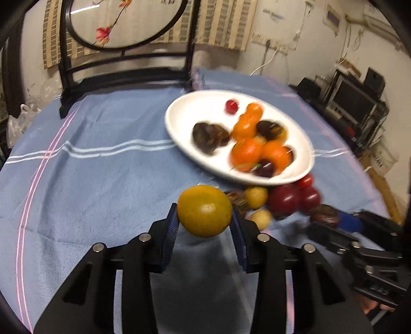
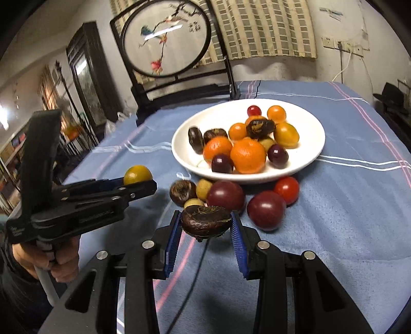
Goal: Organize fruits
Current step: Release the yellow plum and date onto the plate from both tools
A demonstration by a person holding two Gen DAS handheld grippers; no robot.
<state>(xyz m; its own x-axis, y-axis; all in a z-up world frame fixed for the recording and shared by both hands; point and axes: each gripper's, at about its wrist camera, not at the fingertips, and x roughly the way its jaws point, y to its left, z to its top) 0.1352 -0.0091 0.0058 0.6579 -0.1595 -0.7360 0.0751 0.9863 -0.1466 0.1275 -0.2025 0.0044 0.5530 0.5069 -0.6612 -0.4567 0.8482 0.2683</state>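
Note:
My left gripper is shut on a yellow-green citrus fruit, held above the blue tablecloth; it also shows in the right wrist view. My right gripper is shut on a dark brown water chestnut, near the front of the loose fruits; it shows at the right in the left wrist view. A white plate holds several oranges, dark chestnuts and small red and purple fruits. Loose fruits lie in front of the plate: dark red plums, a red tomato, small yellow fruits.
A black-framed round embroidered screen stands at the table's far edge behind the plate. The blue striped tablecloth covers the table. Dark furniture and electronics stand beyond the table's right side.

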